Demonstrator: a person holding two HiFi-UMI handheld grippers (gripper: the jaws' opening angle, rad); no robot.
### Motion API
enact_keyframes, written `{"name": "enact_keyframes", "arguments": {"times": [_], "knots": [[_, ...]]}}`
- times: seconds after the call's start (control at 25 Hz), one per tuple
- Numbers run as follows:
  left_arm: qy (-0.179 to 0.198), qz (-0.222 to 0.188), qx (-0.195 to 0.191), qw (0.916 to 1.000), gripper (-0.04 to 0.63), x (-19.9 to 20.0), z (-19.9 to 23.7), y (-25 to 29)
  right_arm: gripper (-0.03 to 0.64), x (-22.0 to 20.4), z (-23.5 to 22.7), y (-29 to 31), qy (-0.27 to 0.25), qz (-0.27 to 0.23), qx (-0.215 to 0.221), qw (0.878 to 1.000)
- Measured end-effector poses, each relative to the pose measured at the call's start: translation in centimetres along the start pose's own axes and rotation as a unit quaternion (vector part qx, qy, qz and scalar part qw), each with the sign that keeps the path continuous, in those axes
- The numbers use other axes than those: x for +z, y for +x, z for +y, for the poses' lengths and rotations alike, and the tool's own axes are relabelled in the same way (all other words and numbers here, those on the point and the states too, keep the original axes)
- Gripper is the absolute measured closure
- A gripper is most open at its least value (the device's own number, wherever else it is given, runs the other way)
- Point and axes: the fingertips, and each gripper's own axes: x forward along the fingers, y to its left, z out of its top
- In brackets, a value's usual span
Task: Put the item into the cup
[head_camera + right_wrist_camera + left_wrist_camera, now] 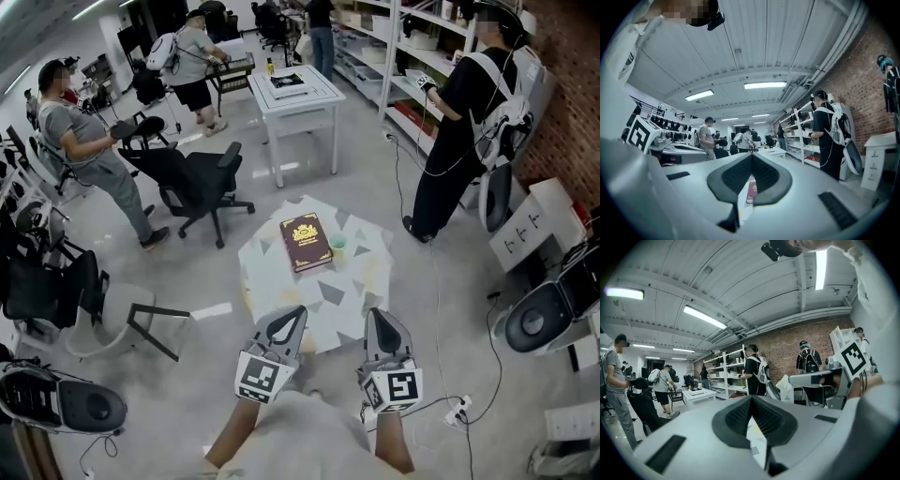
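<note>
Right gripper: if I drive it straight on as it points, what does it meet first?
Probably the book on the table, seen just below its shut jaws; height is unclear, so it may pass over it.

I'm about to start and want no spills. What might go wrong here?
The cup stands right beside the book, so the right gripper reaching in may tip it. The book is the only other thing I see on the table, and looks far too big for the cup.
</note>
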Motion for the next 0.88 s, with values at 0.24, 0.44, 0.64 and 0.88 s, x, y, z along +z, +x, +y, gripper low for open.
{"name": "enact_keyframes", "arguments": {"times": [0.24,0.44,0.64,0.88], "knots": [[-0.006,-0.003,-0.017,0.9998,0.583,-0.3,0.4,2.0,0.614,-0.3,-0.8,1.0,-0.005,0.004,-0.014,1.0],[-0.014,-0.006,-0.025,0.9996,0.583,-0.7,2.0,4.2,0.614,-0.4,-1.6,3.0,-0.011,0.009,-0.025,1.0],[-0.017,-0.008,-0.036,0.9992,0.583,-0.7,3.8,6.5,0.614,-0.5,-2.5,5.3,-0.012,0.01,-0.036,0.999],[-0.024,-0.009,-0.046,0.9986,0.583,-0.9,6.5,9.0,0.614,-0.5,-3.1,8.3,-0.02,0.017,-0.05,0.998]]}}
